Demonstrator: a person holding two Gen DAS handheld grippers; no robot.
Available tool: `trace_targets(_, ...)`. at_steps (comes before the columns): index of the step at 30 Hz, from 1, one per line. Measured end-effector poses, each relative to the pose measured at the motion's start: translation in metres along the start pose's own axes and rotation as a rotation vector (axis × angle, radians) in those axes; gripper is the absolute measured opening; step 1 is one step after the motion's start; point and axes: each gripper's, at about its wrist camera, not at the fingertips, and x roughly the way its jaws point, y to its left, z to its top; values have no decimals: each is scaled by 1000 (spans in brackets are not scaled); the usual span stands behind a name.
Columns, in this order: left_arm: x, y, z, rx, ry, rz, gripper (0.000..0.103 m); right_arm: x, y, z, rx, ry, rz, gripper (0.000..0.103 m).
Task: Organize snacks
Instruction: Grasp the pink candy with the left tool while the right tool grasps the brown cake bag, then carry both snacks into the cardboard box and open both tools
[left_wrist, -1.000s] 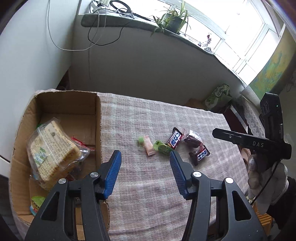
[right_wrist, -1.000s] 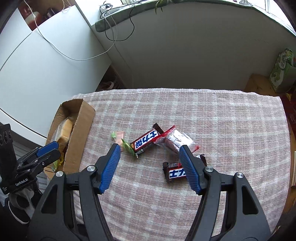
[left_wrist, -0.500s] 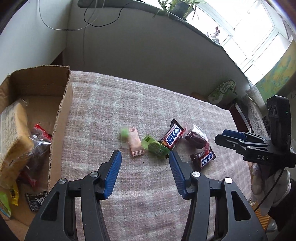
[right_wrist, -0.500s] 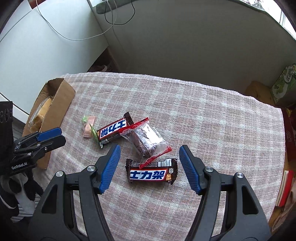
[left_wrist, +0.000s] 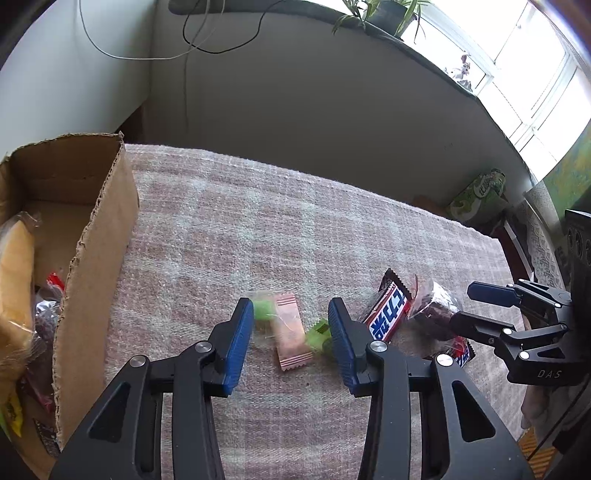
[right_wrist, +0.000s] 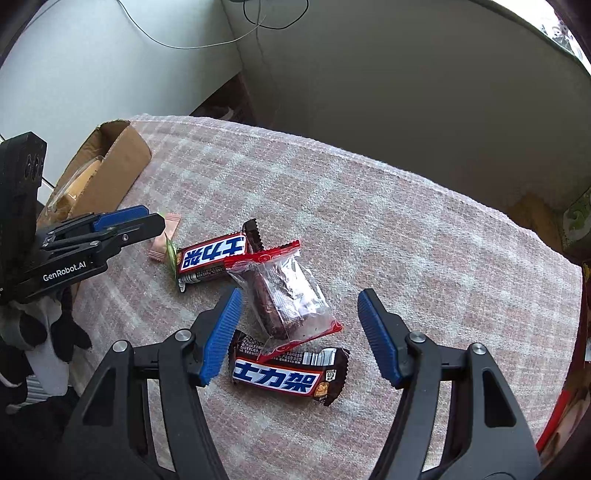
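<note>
Low in the centre of the left wrist view, the left gripper (left_wrist: 291, 332) hangs over a checked pink cloth (left_wrist: 295, 229) with its blue pads either side of a pink candy wrapper (left_wrist: 290, 334); its jaws have just been closing, yet the pads stand clear of the wrapper, so it is released. A small green sweet (left_wrist: 263, 309) lies just beside the left pad, and a green wrapper (left_wrist: 318, 336) sits against the right pad. To the right lie a brown chocolate bar (left_wrist: 388, 314) with blue lettering and a clear packet with a dark cake (left_wrist: 436, 310). At the left edge of that frame stands an open cardboard box (left_wrist: 96, 229) with bagged snacks inside. In the lower centre of the right wrist view, the right gripper (right_wrist: 297, 336) is spread wide and grasps nothing; between its pads lie the cake packet (right_wrist: 288, 295) and, below it, a second chocolate bar (right_wrist: 288, 374), the packet's red edge overlapping the bar. The first bar (right_wrist: 214, 256) lies toward the upper left, touching the packet. A gloved hand (right_wrist: 40, 332) shows at the left edge.
</note>
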Motion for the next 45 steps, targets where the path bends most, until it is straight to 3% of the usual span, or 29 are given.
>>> trace_targets(9, 5, 11, 0, -19, 6, 18, 33, 15, 3, 3, -28, 30, 6, 59)
trace_targets(11, 5, 14, -1, -16, 13, 17, 27, 16, 4, 3, -32, 36, 9, 50)
trace_targets(13, 6, 14, -2, -16, 17, 14, 21, 16, 4, 4, -32, 38, 12, 48)
trace_targets(23, 4, 12, -2, -11, -5, 16, 19, 9, 1, 1, -24, 20, 4, 38)
trace_targets(34, -18, 6, 1, 7, -35, -10, 19, -16, 0, 6, 20, -33, -9, 37)
trace_targets(45, -71, 15, 5, 41, -71, -54, 19, -48, 45, 26, 6, -85, -2, 37)
